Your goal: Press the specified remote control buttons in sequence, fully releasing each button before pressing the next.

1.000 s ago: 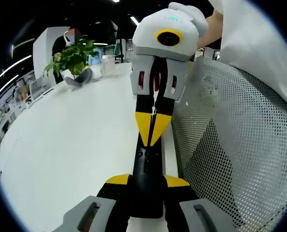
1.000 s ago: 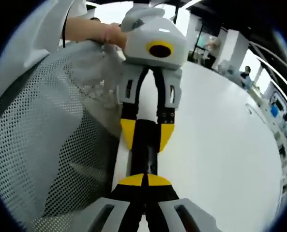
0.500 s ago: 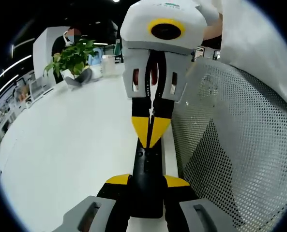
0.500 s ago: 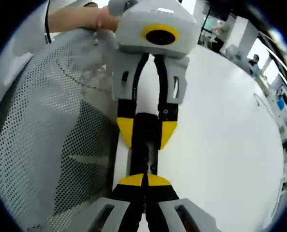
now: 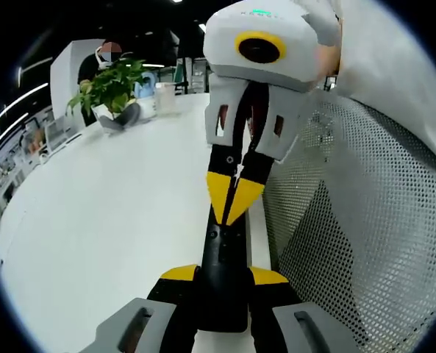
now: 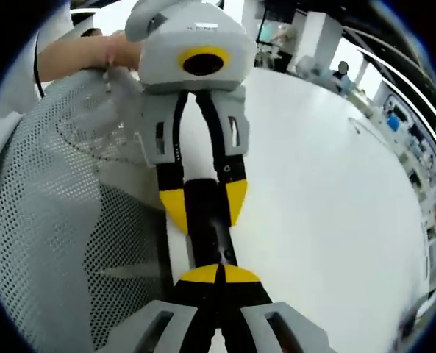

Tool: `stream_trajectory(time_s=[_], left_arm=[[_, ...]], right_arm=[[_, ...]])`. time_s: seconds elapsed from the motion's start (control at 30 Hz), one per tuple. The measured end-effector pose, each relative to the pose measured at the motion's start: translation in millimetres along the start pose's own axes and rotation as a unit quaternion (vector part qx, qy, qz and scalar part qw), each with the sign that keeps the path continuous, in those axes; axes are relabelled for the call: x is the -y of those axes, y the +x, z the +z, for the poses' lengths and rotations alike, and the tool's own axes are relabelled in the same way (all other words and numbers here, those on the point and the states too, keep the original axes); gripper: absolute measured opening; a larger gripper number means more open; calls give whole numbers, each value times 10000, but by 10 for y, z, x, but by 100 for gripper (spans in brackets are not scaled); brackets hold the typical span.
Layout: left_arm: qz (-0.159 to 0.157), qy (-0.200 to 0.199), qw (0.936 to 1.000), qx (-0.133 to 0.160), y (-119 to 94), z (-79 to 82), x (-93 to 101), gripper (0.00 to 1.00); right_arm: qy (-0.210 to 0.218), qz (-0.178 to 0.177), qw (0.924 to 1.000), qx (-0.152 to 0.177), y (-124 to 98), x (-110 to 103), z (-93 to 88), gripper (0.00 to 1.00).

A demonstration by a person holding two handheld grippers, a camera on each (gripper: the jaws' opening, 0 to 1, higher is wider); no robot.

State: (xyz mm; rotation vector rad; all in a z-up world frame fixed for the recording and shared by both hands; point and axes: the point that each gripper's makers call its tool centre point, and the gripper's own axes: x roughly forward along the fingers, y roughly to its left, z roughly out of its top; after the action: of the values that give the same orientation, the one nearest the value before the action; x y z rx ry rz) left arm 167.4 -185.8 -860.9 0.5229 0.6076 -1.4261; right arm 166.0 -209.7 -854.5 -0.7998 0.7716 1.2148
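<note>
The slim black plastic remote control [image 5: 223,276] sits clamped between the yellow-tipped fingers of the left gripper [image 5: 223,273], held out over the edge of the broad white worktop [image 5: 107,213] beside a grey mesh chair back [image 5: 350,220]. The right gripper [image 5: 233,207], its fingers pressed together into one yellow point, rests on the remote's far end; against half a second ago its body has tilted and swung aside. I judge this a press under way or just easing off, with full release not yet confirmed.
</note>
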Motion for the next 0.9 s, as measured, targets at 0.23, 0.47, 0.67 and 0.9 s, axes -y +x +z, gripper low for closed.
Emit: stream_trajectory(time_s=[0.23,0.47,0.67,0.9], left_arm=[[16,44,10000,-68,8,-1,0,25],[15,46,10000,-82,10,1,-9,25],[15,57,9999,-109,11,5,-15,25],[23,32,10000,-81,11,7,-12,25]], right_arm=[[-178,-11,9998,42,-16,-131,22,0],[-283,-130,9995,11,14,-137,53,0],[-612,-147,9979,-117,30,-139,48,0],[-947,-395,9944,-242,47,-145,47,0]])
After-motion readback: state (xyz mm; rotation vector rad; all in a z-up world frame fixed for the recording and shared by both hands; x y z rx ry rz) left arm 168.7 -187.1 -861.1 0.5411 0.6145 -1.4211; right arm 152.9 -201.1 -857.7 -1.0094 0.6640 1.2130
